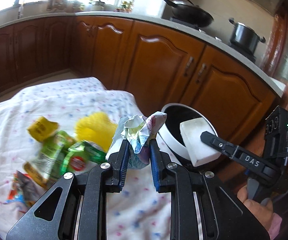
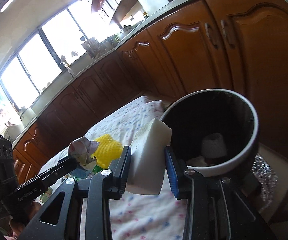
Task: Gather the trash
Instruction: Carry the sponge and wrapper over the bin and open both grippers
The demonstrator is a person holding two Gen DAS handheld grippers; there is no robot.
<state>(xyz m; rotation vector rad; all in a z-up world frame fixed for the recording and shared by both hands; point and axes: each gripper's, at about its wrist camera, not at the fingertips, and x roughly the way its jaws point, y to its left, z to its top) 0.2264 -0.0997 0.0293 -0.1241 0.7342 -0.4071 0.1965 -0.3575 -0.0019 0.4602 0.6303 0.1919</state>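
Your left gripper (image 1: 138, 150) has its jaws pinching a crumpled paper wad (image 1: 140, 134), raised above the table (image 1: 140, 210) with its dotted white cloth. Your right gripper (image 2: 148, 170) pinches a white foam block (image 2: 150, 156) at the rim of the round bin (image 2: 252, 140), which already holds scraps. On the cloth to the left lie green wrappers (image 1: 63, 154) and a yellow piece (image 1: 94, 128), blurred.

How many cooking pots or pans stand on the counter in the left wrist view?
2. A black wok with a long handle stands farther left on the stove; a lidded steel pot stands to its right. Others may be hidden outside the view.
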